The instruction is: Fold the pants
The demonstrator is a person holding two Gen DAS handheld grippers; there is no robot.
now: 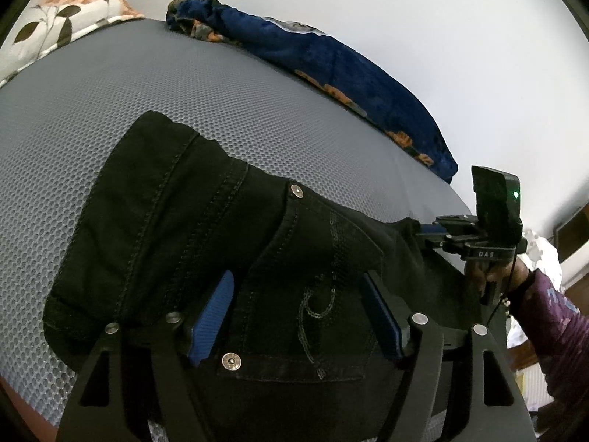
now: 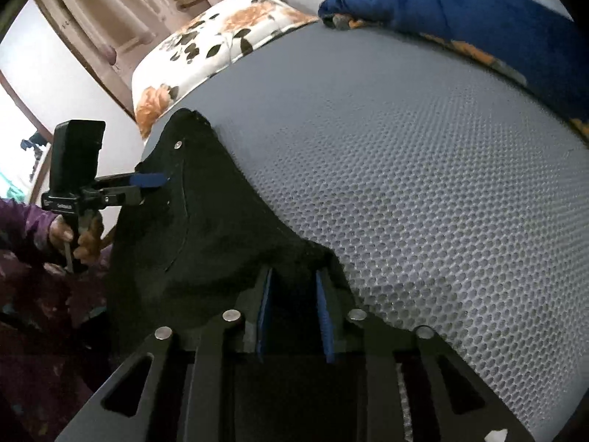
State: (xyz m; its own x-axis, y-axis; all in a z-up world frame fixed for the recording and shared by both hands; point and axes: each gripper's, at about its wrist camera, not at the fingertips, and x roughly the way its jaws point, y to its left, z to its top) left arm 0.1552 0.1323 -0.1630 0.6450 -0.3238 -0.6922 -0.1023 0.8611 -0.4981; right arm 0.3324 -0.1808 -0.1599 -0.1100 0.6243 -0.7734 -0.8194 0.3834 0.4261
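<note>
Black jeans [image 1: 206, 228] lie bunched on a grey mesh mattress [image 1: 110, 110], back pocket with chain stitching facing up. My left gripper [image 1: 298, 287] is open, its blue pads [image 1: 211, 316] straddling the pocket area and resting on the cloth. My right gripper [image 1: 423, 230] shows at the jeans' right end, its pads against the fabric edge. In the right wrist view the jeans [image 2: 206, 221] spread to the left. My right gripper [image 2: 294, 287] has its pads close together with black cloth between them. The left gripper [image 2: 154, 180] shows at the far left.
A blue patterned blanket [image 1: 349, 73] lies along the mattress's far edge by a white wall. A floral pillow [image 1: 62, 22] sits at the far left corner, also in the right wrist view [image 2: 221, 37]. Bare mattress [image 2: 423, 184] stretches beyond the jeans.
</note>
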